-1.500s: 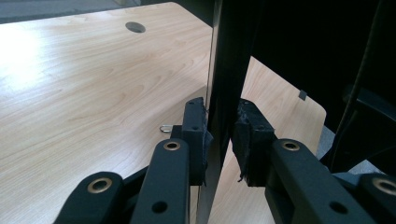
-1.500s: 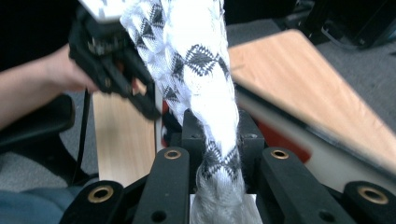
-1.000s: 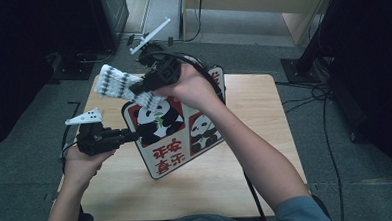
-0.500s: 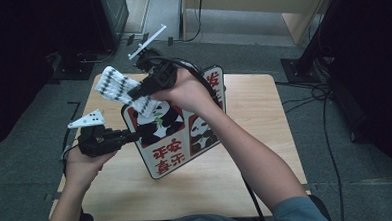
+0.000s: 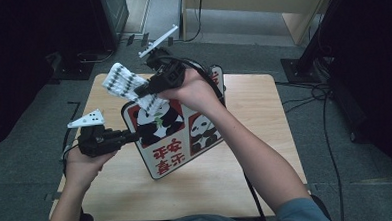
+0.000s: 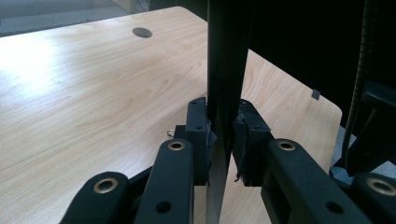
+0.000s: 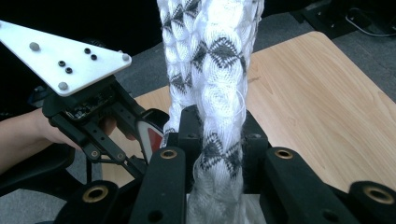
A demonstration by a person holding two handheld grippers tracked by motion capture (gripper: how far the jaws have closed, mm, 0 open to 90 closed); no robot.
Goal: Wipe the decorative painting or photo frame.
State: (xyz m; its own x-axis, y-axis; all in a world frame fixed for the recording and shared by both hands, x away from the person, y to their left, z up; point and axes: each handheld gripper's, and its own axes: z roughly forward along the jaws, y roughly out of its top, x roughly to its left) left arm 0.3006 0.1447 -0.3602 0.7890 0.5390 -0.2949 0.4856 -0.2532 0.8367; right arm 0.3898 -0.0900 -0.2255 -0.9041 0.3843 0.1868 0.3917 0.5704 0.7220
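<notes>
1. We see a person sitting at a light wooden table (image 5: 246, 168) with rounded corners, holding a black two-jaw tool in each hand.

2. The left gripper (image 5: 130, 137) sits low on the left side. Its jaws are squeezed on the left edge of a flat bag with panda pictures and red letters (image 5: 177, 136).

3. In the left gripper view, the thin dark edge of that panda bag (image 6: 225, 70) stands straight up between the two jaws of the left gripper (image 6: 224, 140). The pads press on it from both sides, so the jaws are nearly closed on it.

4. The panda bag stands tilted on the table, leaning away from the person.

5. The right gripper (image 5: 140, 90) is higher up, above the top of the bag. Its jaws hold a soft white knitted cloth with grey diamond shapes (image 5: 122, 82).

6. In the right gripper view, the white cloth (image 7: 215, 70) rises straight up from between the jaws of the right gripper (image 7: 217, 154). The jaws have just been opening a little, but the cloth sits snug between them.

7. Left of those jaws in the right gripper view, we see the other gripper with its white three-cornered plate (image 7: 65, 51), and a bit of the bag's red and white edge just beside it.
</notes>
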